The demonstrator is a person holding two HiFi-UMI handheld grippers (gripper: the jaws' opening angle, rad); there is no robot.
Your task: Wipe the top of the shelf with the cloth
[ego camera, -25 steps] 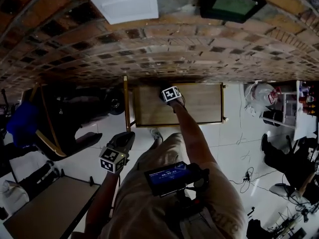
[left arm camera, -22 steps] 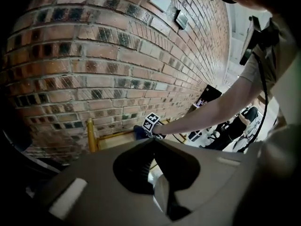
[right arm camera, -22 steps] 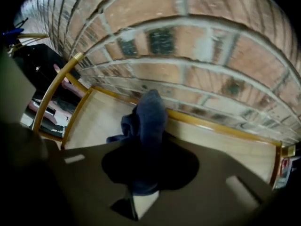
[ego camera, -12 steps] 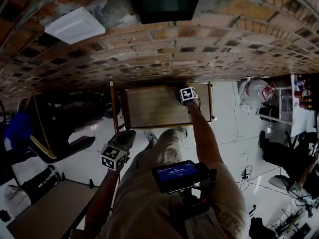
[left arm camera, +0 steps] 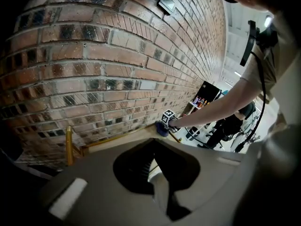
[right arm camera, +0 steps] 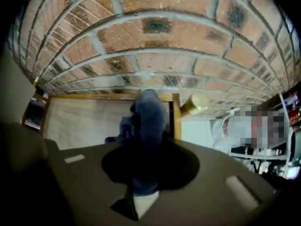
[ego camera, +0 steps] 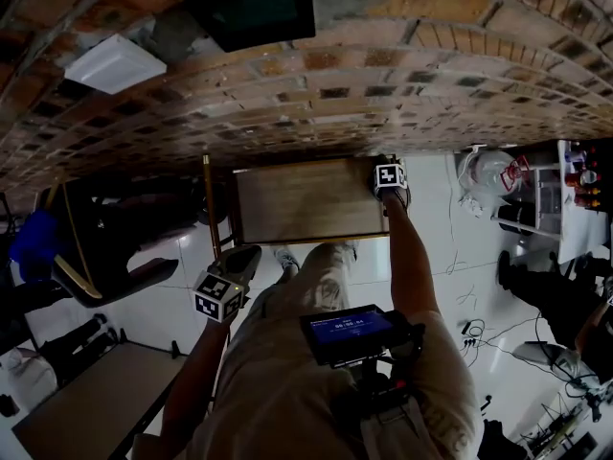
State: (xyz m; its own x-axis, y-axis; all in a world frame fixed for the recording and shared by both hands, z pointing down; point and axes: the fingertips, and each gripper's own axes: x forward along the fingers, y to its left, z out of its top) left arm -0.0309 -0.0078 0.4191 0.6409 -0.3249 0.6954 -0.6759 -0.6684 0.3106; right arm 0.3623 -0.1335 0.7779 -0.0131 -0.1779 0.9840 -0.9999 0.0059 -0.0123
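The left gripper's (left arm camera: 154,166) fingers (left arm camera: 163,192) stand together with nothing between them, and beyond their tips, slightly to the right, the right gripper (left arm camera: 166,125) sits over a blue cloth (left arm camera: 161,129) on the shelf top (left arm camera: 124,139) against a brick wall (left arm camera: 117,65).

The cloth (right arm camera: 149,117) looks soft, the shelf (right arm camera: 89,121) smooth matt wood.
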